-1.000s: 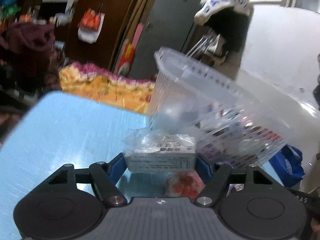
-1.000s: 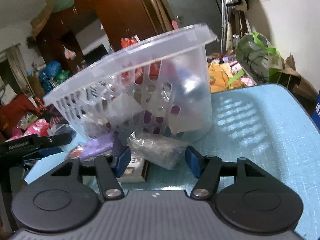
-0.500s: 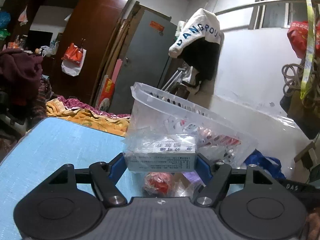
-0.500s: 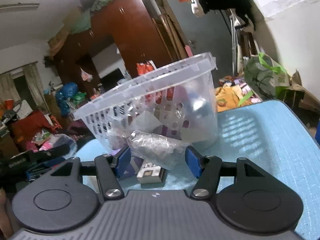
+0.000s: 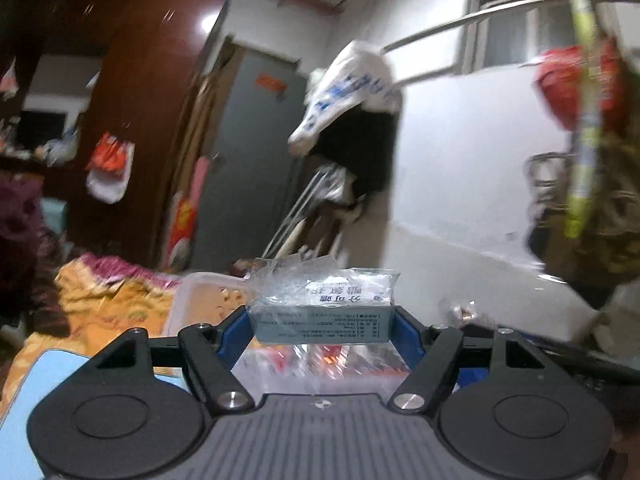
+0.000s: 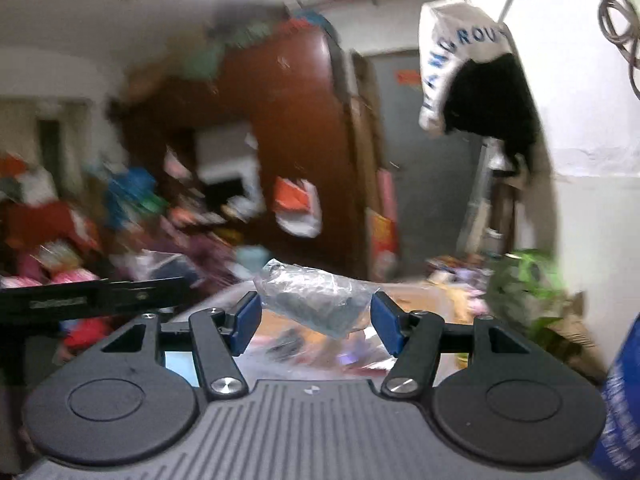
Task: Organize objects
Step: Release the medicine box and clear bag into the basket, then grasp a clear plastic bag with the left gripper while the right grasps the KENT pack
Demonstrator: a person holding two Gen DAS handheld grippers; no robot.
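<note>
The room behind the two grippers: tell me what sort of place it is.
Most likely a lived-in, cluttered room in a home, used for storage too. A tall dark wooden wardrobe has things piled on top, clothing hangs from a wall rail, and a patterned yellow blanket lies heaped beside the blue table.

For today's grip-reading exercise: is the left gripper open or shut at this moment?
Shut on the plastic-wrapped box: the left gripper has a blue pad pressed against each end, and the box hangs above the basket.
</note>
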